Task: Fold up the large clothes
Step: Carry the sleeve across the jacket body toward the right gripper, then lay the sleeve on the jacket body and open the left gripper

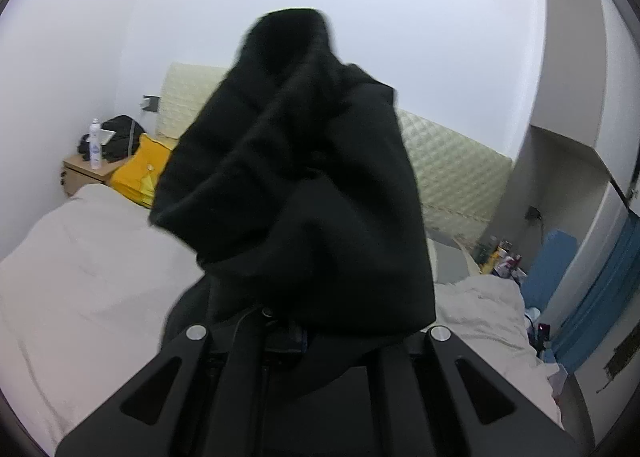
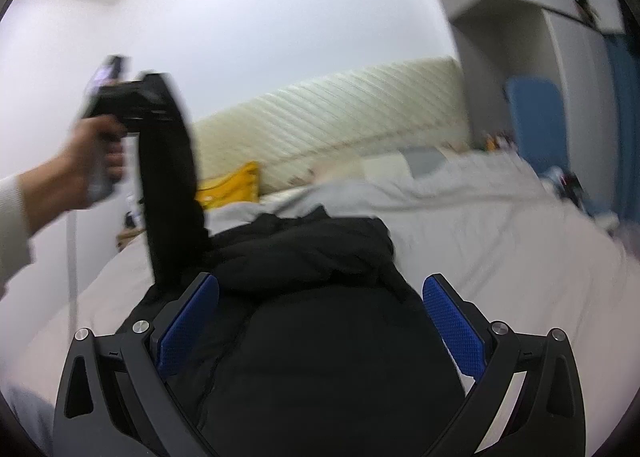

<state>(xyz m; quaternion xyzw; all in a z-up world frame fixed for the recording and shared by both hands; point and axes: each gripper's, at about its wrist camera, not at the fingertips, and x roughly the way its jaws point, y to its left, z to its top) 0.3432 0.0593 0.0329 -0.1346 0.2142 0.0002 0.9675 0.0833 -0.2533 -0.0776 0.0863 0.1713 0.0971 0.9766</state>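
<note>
A black padded jacket (image 2: 320,337) lies on the bed (image 2: 500,257), its body stretching away from my right gripper. One sleeve (image 2: 172,197) is lifted off it and hangs from my left gripper (image 2: 156,85), which a hand (image 2: 80,165) holds up at the left. In the left wrist view the bunched black sleeve (image 1: 296,185) fills the middle and hides the fingertips of my left gripper (image 1: 288,333), which is shut on it. My right gripper (image 2: 320,279) hovers low over the jacket's body, open, its blue pads (image 2: 188,321) wide apart and pressing on nothing.
The bed has a pale sheet (image 1: 80,277) and a cream quilted headboard (image 2: 340,105). A yellow cushion (image 1: 140,169) lies by the headboard. A nightstand (image 1: 84,173) holds a bottle (image 1: 95,145) and a dark bag. A grey wardrobe (image 1: 572,97) and small clutter (image 1: 504,257) stand at the right.
</note>
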